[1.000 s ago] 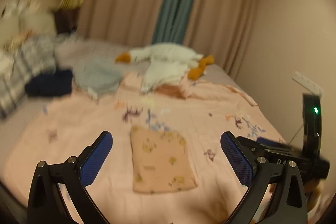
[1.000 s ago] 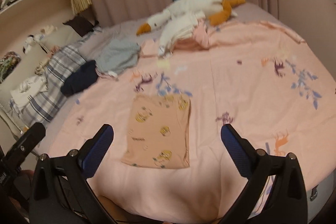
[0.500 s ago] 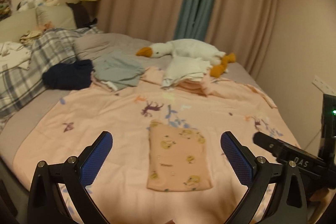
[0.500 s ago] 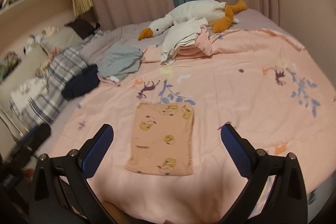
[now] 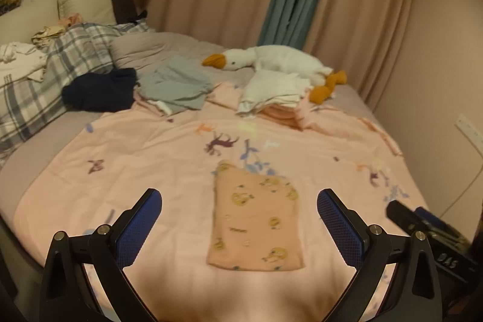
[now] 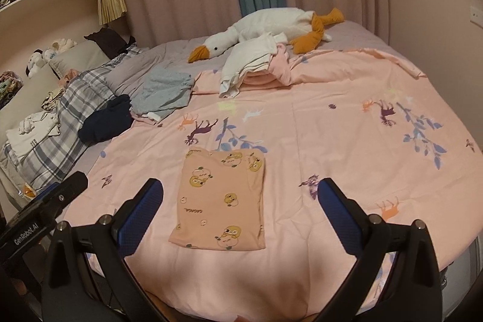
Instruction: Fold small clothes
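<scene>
A small peach garment with yellow duck prints (image 5: 256,219) lies folded into a flat rectangle on the pink bedspread (image 5: 151,159); it also shows in the right wrist view (image 6: 222,198). My left gripper (image 5: 239,224) is open and empty, held above the bed's near edge in front of the garment. My right gripper (image 6: 240,212) is also open and empty, apart from the cloth. The left gripper's body (image 6: 42,216) shows at the lower left of the right wrist view; the right one (image 5: 428,231) shows at the lower right of the left wrist view.
At the back lie a white goose plush (image 5: 271,59), a stack of white and pink clothes (image 5: 274,95), a grey-blue garment (image 5: 178,86), a dark navy garment (image 5: 99,91) and a plaid pillow (image 5: 60,65). Curtains hang behind; a wall stands right.
Both views have steadied and drawn back a little. The left wrist view has swung so the folded garment sits centred between its fingers. The garment has not moved.
</scene>
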Motion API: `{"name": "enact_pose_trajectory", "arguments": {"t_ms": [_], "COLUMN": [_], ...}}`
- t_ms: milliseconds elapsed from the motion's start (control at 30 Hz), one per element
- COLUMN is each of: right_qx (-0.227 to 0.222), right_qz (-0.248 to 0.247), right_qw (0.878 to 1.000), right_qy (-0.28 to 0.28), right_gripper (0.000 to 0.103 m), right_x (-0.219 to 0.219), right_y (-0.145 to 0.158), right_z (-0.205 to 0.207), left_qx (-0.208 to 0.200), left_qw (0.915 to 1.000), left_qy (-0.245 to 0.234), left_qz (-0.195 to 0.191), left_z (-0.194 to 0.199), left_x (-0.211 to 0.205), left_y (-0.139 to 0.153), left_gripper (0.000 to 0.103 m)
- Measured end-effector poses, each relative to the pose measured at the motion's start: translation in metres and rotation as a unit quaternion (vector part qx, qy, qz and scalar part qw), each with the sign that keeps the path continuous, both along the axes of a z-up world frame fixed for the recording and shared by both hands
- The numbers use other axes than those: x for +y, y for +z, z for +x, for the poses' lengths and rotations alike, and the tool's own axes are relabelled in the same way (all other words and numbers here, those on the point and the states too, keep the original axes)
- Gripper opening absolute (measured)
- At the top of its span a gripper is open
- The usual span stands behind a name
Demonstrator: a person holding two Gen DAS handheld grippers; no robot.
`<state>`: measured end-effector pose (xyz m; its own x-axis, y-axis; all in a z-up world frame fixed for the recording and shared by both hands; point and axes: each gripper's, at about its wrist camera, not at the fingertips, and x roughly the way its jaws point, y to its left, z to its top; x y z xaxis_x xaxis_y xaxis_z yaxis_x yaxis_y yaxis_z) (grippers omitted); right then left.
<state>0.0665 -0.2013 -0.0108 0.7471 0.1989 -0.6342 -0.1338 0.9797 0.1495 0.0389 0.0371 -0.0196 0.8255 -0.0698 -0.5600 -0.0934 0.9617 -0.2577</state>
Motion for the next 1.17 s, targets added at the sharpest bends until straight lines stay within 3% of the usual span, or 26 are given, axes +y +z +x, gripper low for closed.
{"name": "enact_pose_trajectory", "arguments": {"t_ms": [467,1167], "right_qx": [-0.011,-0.013], "right_qz": [-0.004,-0.003], "right_qw": [1.0,1.0], "right_qy": [-0.025,-0.026], "right_gripper": [0.103,0.103], "right_x": [-0.011,-0.015], "right_y": [0.003,0.004], "right_z": [-0.006,-0.008], "left_qx": [-0.013,-0.021], "left_qw": [0.9983,0.9966], "left_qy": [-0.049,-0.058], "left_qz": [0.028,0.054], "left_z": [-0.004,-0.007], "left_x": [-0.028,-0.042], "left_y": [0.003,0.004], "left_gripper": [0.102,0.102]}}
